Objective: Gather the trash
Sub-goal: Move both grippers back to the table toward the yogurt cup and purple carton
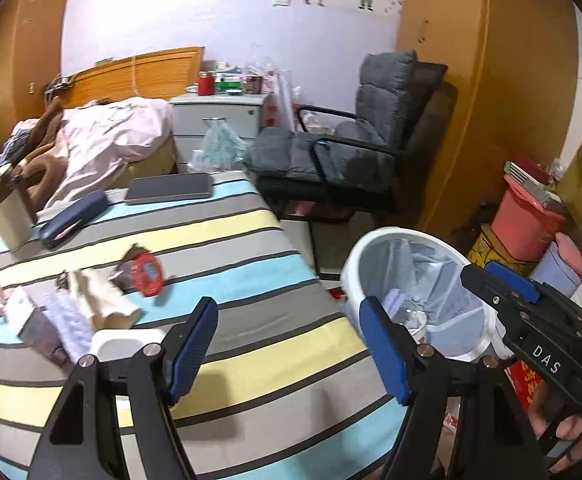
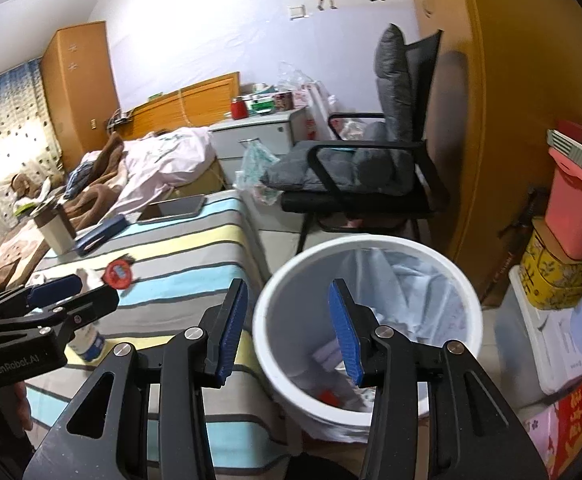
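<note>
Bin [image 2: 367, 320] just beside table edge [image 2: 251, 240]; chair [image 2: 371, 168] behind.

Bright indoor light, fisheye edges, slight blur

Stripes, white bin, blue pads

The bed cover [image 1: 251, 236] is striped grey, yellow and light blue; the trash bin [image 2: 275, 300] is white; each gripper [image 1: 287, 344] has blue pads.

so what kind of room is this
Most likely a lived-in bedroom. A bed with a wooden headboard and rumpled pink bedding stands against the wall, with a white bedside drawer unit next to it, and a grey cushioned armchair stands nearby.
</note>
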Available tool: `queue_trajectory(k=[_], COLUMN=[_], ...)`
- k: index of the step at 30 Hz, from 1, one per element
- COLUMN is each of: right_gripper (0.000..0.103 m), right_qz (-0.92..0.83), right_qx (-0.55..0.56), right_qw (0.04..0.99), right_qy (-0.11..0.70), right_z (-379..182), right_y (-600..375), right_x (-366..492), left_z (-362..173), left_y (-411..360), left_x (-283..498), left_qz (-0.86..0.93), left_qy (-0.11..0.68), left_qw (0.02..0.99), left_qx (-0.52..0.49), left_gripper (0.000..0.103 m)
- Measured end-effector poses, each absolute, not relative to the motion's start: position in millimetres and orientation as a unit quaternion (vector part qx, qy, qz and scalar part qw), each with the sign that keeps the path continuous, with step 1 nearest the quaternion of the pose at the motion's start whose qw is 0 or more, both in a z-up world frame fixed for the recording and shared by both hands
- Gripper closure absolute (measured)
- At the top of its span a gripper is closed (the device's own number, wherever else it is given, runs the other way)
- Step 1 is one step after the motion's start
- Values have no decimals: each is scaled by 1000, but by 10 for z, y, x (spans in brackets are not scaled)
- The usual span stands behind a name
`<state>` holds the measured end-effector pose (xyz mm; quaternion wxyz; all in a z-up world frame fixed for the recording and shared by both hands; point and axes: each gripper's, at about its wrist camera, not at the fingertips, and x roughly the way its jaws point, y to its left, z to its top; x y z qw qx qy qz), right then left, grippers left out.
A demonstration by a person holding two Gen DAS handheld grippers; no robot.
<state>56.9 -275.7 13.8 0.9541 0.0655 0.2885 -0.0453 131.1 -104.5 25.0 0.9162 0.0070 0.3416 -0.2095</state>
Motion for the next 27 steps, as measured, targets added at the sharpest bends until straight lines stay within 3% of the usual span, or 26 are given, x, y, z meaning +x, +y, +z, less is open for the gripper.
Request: queue_trajectory(k=[21,27], right_gripper=[52,45], right_qz=[101,153], right_qx=[23,21], right_qw=[942,928], right_qy=[320,339], right_z=[-69,-173], right_y=[-1772,-1503], right_x=[863,915], left_z=[154,76], left_y=[360,686], left_x=[1239,1248], left_qz=[-78,-49], left_qy=[337,341], left_qw=[937,936], left_qx=[-55,-69], left_gripper=[28,27])
